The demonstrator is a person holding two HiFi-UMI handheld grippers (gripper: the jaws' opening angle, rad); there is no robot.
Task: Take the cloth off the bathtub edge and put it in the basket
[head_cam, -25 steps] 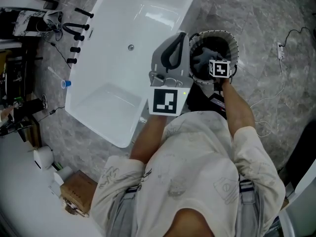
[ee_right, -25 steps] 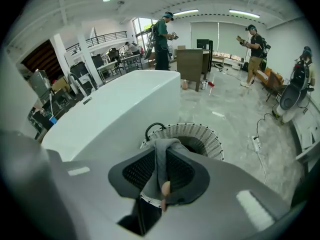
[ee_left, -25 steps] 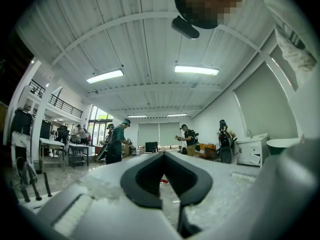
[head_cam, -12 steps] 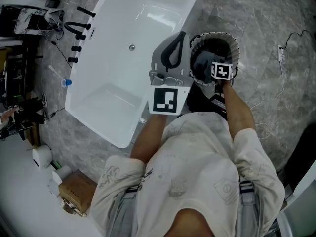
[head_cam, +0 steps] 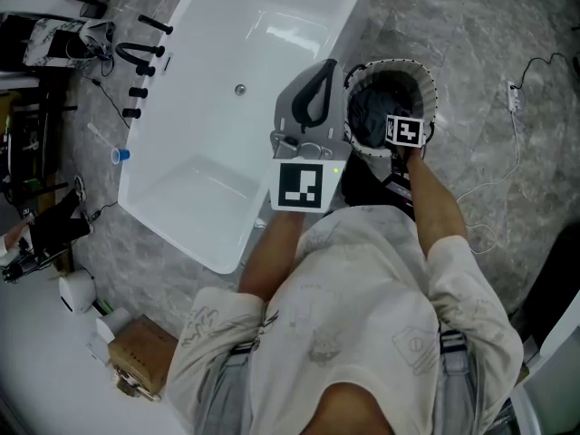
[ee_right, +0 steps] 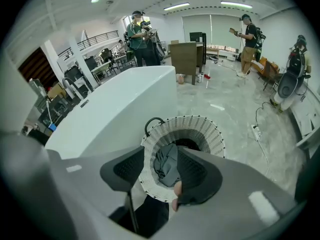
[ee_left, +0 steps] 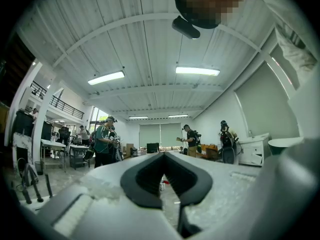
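The grey cloth [head_cam: 365, 113] lies bunched inside the white woven basket [head_cam: 428, 87], which stands on the floor beside the white bathtub [head_cam: 227, 80]. My right gripper [head_cam: 379, 109] hangs over the basket mouth. Its jaws are opening. In the right gripper view the cloth [ee_right: 168, 168] shows in the gap of the right gripper [ee_right: 161, 157], down in the basket [ee_right: 200, 126], and the pads do not press on it. My left gripper [head_cam: 313, 93] is held upright over the tub rim, pointing at the ceiling. The left gripper [ee_left: 162, 156] is shut and holds nothing.
Black tap fittings [head_cam: 140, 57] stand along the tub's far side, with a blue cup [head_cam: 120, 154] on the floor below them. A cable and plug strip [head_cam: 515, 93] lie right of the basket. A cardboard box [head_cam: 140, 352] sits at the lower left. Several people stand far off.
The cloth has sunk lower into the basket, away from the right gripper, which stays over the basket mouth. The left gripper has hardly moved.
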